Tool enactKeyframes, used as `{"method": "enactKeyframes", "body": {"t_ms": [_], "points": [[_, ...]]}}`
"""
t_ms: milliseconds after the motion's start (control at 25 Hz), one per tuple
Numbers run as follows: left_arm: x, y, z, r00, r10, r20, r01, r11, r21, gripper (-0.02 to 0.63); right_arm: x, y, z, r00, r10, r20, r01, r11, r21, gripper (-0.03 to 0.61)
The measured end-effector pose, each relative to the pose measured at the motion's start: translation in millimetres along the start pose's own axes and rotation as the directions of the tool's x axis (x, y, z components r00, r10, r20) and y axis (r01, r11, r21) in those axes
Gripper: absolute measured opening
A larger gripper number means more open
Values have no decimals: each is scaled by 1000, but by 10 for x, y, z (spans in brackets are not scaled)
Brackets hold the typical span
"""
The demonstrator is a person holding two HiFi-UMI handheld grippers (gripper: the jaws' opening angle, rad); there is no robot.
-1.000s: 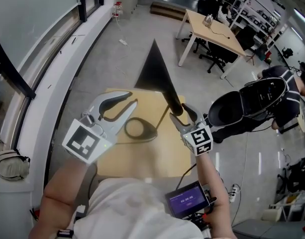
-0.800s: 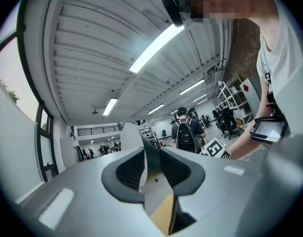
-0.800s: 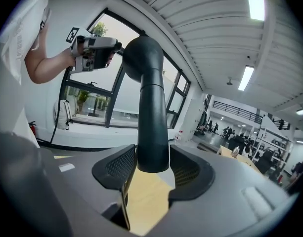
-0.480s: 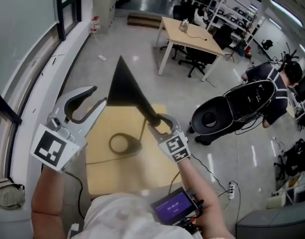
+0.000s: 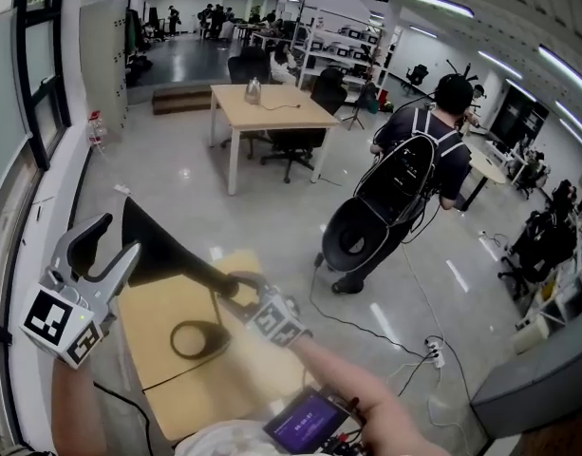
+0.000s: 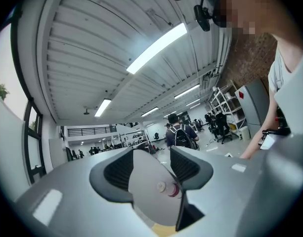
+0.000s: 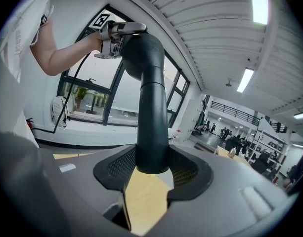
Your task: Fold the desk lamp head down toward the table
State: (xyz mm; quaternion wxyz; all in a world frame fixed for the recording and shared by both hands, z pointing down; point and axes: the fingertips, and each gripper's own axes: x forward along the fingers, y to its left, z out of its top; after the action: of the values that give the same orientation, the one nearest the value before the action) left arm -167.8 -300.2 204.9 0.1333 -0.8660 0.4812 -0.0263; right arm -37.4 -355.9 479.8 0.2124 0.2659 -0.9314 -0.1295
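Observation:
A black desk lamp stands on a small wooden table (image 5: 153, 302), its ring base (image 5: 197, 338) lying flat. Its cone head (image 5: 162, 255) juts left and up from a curved neck (image 7: 152, 127). My right gripper (image 5: 229, 291) has just been closing and is shut on that neck, which fills the gap in the right gripper view (image 7: 152, 164). My left gripper (image 5: 120, 236) is at the head's wide end. Its jaws have just been opening and now stand wide. The pale inside of the head (image 6: 149, 181) shows between them (image 6: 151, 162) without being pinched.
A person with a black backpack (image 5: 414, 174) stands beside a black round chair (image 5: 357, 240) to the right. Another desk (image 5: 262, 103) is farther back. A small screen (image 5: 305, 421) sits near my body. Cables and a power strip (image 5: 438, 350) lie on the floor.
My left gripper has risen toward the upper left and spread its jaws wider. The right gripper has stayed on the neck. The head view has swung up, showing more of the room.

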Motion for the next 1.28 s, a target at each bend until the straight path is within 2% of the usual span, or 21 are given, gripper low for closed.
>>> {"method": "enactKeyframes", "body": {"t_ms": [200, 320, 440, 560, 800, 1280], "points": [[210, -30, 53, 1000, -10, -24, 11, 999, 51, 241, 31, -29, 28, 1000, -9, 6, 9, 1000, 3, 215], [282, 13, 29, 999, 26, -47, -20, 993, 114, 221, 30, 0, 26, 1000, -12, -14, 12, 1000, 3, 215], [324, 36, 34, 995, 86, -55, -73, 977, 199, 177, 12, 4, 18, 1000, -19, -19, 19, 1000, -6, 213], [342, 26, 35, 994, 102, -47, -89, 968, 236, 160, 21, -4, -11, 1000, -25, -17, 25, 1000, -14, 213], [334, 50, 17, 994, 100, -32, -90, 967, 237, 155, 33, -10, 6, 999, -34, -14, 34, 999, -11, 213], [253, 178, -123, 992, 127, -8, -124, 978, 171, 149, 29, -55, -14, 999, -38, -21, 37, 998, -47, 212]]}}
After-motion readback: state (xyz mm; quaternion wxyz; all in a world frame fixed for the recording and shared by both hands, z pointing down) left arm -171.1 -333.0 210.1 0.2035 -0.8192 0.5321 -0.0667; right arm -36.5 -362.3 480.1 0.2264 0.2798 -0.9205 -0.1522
